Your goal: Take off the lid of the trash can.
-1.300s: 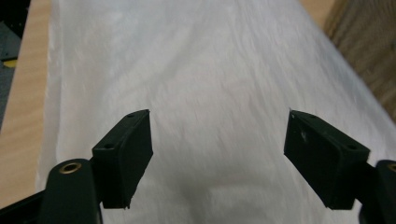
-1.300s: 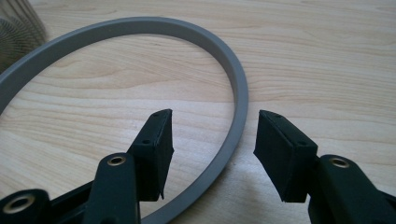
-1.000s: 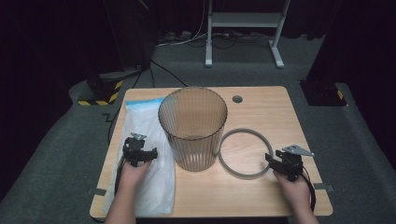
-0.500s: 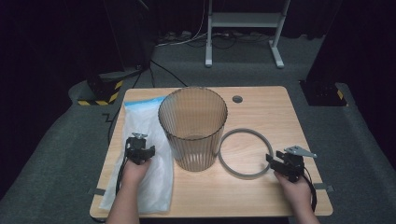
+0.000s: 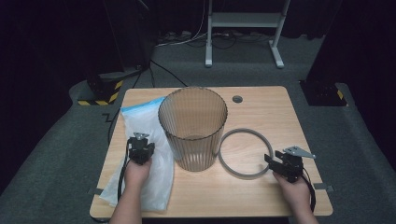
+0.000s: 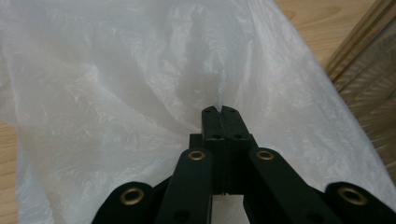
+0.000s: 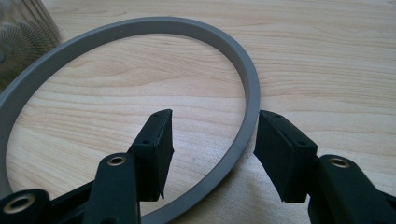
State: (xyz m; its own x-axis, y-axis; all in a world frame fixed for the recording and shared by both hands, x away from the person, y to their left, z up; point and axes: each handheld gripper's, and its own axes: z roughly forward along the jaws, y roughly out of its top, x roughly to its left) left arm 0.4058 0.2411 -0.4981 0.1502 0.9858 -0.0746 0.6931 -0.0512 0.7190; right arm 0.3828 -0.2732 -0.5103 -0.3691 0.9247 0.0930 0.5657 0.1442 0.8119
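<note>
A thin translucent plastic bag point(image 5: 145, 122) with a blue top edge lies flat along the left side of the wooden table point(image 5: 266, 109). My left gripper point(image 5: 140, 145) rests on its middle. In the left gripper view its jaws have just been closing and now stand together point(image 6: 221, 112), pinching a fold of the bag point(image 6: 116, 93). A ribbed, clear brown waste bin point(image 5: 193, 123) stands upright mid-table. Right of it a grey ring point(image 5: 243, 173) lies flat. My right gripper point(image 5: 271, 161) is open, its jaws point(image 7: 215, 123) either side of the ring's rim point(image 7: 247, 84) without touching it.
The bin's wall point(image 6: 369, 70) rises close to the right of the left gripper. A cable hole point(image 5: 237, 99) sits near the table's far edge. Beyond the table a white stand point(image 5: 243, 28) and a yellow-black striped block point(image 5: 100, 95) are on the grey floor.
The left jaws have gone from wide open to shut on a fold of the bag. The right gripper has stayed where it was, by the ring.
</note>
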